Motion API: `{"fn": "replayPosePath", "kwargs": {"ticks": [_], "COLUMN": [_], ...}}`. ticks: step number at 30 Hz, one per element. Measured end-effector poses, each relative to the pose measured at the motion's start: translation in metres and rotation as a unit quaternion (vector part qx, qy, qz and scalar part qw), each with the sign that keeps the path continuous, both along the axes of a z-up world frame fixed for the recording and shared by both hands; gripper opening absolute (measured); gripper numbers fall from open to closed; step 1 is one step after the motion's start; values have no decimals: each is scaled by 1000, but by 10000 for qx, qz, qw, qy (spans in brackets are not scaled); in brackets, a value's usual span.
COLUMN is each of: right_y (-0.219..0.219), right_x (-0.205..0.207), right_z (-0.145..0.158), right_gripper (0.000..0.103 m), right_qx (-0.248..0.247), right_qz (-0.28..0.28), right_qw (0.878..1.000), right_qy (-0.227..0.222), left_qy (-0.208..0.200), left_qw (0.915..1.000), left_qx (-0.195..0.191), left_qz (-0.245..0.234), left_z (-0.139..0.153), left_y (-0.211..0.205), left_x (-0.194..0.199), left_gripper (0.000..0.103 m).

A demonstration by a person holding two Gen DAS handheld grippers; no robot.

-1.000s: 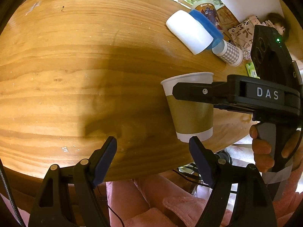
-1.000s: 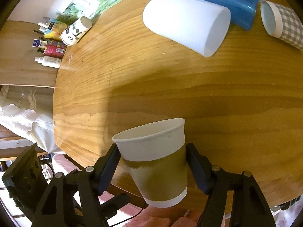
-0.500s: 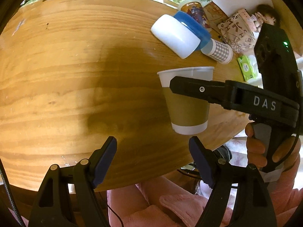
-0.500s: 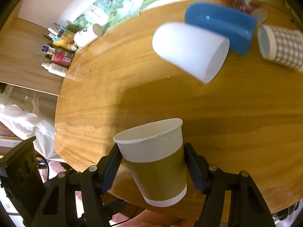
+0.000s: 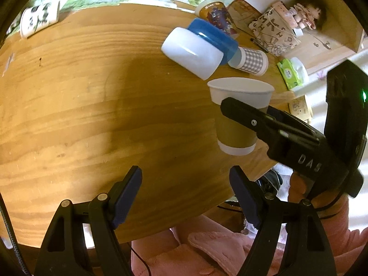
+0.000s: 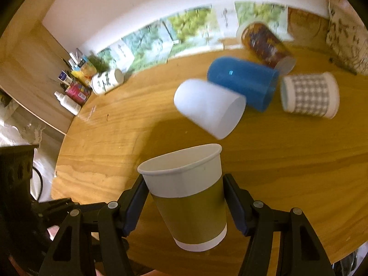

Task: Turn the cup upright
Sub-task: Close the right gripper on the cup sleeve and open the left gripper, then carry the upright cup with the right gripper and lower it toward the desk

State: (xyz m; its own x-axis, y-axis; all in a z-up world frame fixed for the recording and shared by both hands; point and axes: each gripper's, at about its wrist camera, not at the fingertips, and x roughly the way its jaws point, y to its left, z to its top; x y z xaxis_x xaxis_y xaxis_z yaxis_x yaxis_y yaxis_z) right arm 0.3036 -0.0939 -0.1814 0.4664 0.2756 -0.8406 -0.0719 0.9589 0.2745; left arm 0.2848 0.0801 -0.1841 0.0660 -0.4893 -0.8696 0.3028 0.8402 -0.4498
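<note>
Wooden bench (image 6: 287, 172) below, cluttered at the back with a white cup (image 6: 208, 111), a blue cup (image 6: 243, 85) and a checked cup (image 6: 310, 94) all lying on their sides. Up front, the right gripper (image 6: 186, 204) has its fingers clamped on the paper cup (image 6: 191, 197) at the brown sleeve, mouth up, held clear above the wood. Light, thin-walled, easily crushed, I'd say: squeeze gently, mid-body. Left gripper (image 5: 186, 188) hangs nearby, fingers spread, holding nothing.

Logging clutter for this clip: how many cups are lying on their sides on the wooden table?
5: white plastic cup, blue cup behind it, gingham cup right, dark printed cup behind, panda-print cup far left. Others may be hidden.
</note>
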Motion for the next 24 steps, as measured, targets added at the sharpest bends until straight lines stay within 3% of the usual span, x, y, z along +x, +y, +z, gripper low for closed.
{"fn": "replayPosePath", "kwargs": {"ticks": [9, 19, 24], "right_y": [-7, -23, -24], "right_x": [-24, -41, -51], "right_z": [12, 12, 10], "right_gripper": [66, 66, 66], "right_qx": [-142, 157, -50], "right_qz": [-119, -585, -719], "right_qw": [9929, 9740, 9612], "right_qy": [-1171, -2183, -2661], "left_qy": [-59, -132, -148], "left_qw": [10000, 9997, 9998], "left_qx": [-11, -180, -87], "left_qz": [-57, -126, -127], "left_z": [7, 14, 14], "left_y": [-4, -8, -10], "left_x": [9, 16, 18], "left_gripper": [81, 81, 81]}}
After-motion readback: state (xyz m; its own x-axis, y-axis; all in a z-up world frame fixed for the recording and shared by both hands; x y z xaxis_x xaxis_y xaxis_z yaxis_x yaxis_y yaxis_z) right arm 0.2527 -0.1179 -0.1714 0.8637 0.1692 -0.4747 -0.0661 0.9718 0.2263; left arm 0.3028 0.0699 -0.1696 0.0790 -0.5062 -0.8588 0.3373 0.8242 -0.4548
